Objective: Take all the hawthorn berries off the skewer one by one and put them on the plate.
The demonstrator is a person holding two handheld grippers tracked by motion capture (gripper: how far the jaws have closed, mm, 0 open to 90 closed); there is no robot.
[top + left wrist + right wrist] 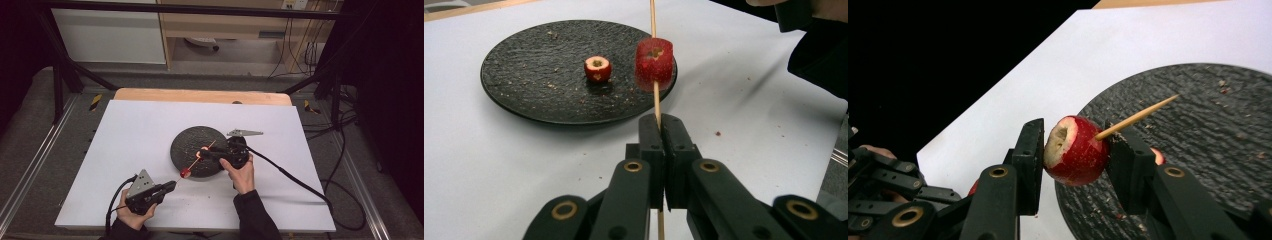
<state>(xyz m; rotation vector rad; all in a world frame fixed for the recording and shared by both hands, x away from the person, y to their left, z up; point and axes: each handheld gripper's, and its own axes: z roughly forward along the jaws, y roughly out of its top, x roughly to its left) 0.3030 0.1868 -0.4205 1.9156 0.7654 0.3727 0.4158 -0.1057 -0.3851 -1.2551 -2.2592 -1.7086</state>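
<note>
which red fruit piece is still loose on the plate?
The small cored fruit piece on the black plate; one sits on the skewer, another in the right gripper.

Right tool (1073, 160) clamps red fruit (1078, 157) on skewer (1138, 118), above plate (1208, 130).

Left gripper (171, 186) low near the table's front edge, jaws pinched tight together, pointing up-right. Right gripper (204, 154) points left, jaws clamped, hand (242, 174) gripping from behind.

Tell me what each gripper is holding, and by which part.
The left gripper clamps the wooden skewer near its lower end, below a threaded red fruit. The right gripper squeezes another red fruit by its sides.
</note>
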